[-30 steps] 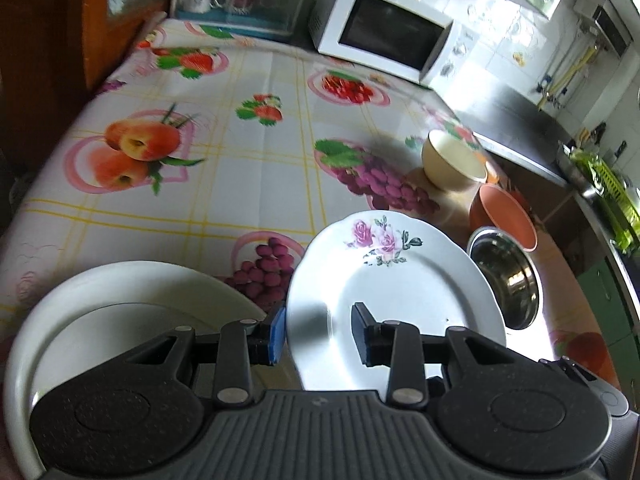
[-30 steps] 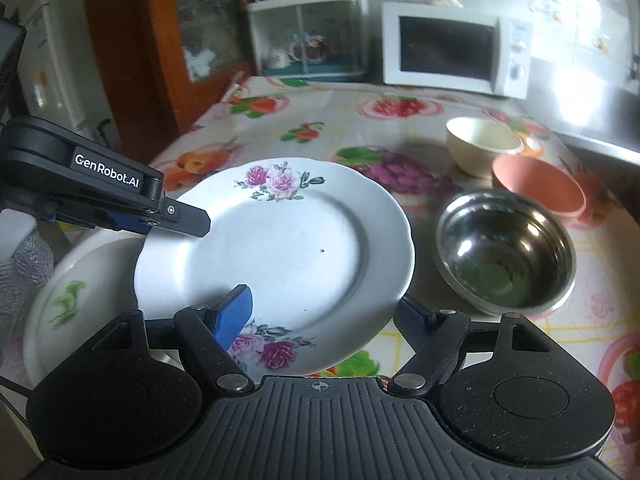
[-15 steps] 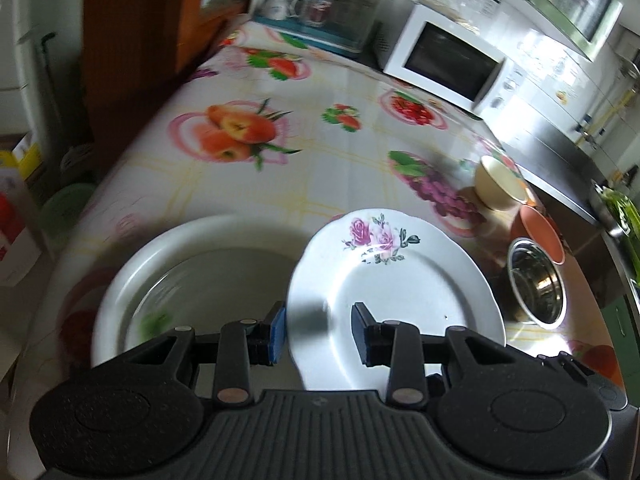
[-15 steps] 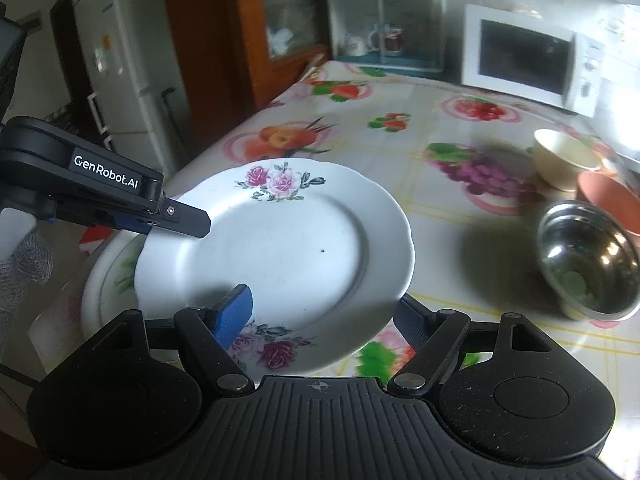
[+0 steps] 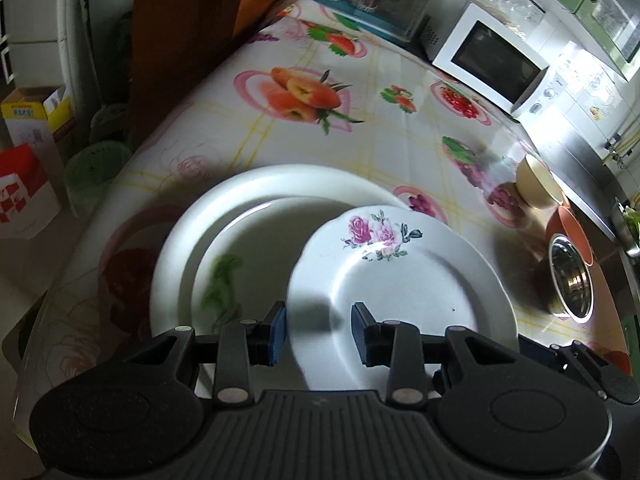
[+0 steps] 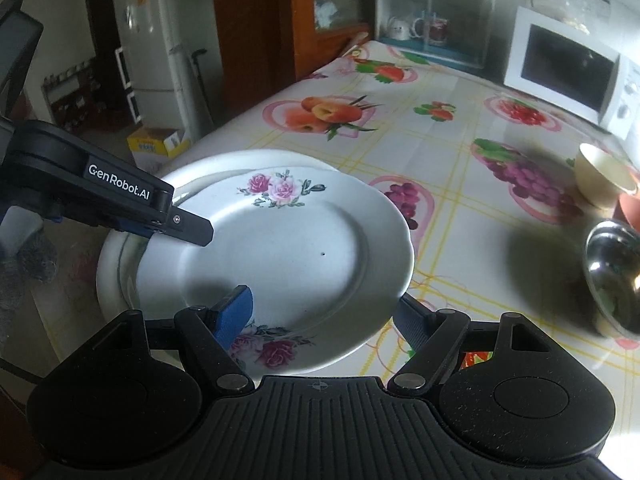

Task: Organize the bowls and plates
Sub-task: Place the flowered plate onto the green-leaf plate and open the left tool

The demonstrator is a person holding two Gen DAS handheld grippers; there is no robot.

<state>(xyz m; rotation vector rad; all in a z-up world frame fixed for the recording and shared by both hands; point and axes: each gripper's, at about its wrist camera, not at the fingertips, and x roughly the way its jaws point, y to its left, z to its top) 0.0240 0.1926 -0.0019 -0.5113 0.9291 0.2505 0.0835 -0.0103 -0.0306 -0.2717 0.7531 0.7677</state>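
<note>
A white rose-patterned plate (image 5: 404,280) (image 6: 288,248) hangs tilted between both grippers, just above a larger white plate with a green motif (image 5: 188,240) (image 6: 110,280) near the table's left edge. My left gripper (image 5: 318,332) is shut on the rose plate's left rim; in the right wrist view its upper finger (image 6: 188,230) lies over that rim. My right gripper (image 6: 320,316) grips the near rim, blue pad on top and the other finger underneath. A cream bowl (image 5: 536,184) (image 6: 600,180), an orange bowl (image 5: 568,232) and a steel bowl (image 5: 570,284) (image 6: 616,276) stand at the right.
A fruit-print cloth covers the table (image 5: 360,140). A white microwave (image 5: 488,60) (image 6: 560,68) and a clear cabinet with cups (image 6: 432,28) stand at the far end. Left of the table edge are floor boxes (image 5: 24,184), a green basket (image 5: 96,172) and a fridge (image 6: 160,40).
Both grippers have carried the rose plate leftward, so it now hangs over the larger white plate. The bowls have drifted to the right edge of both views. Neither grip has changed.
</note>
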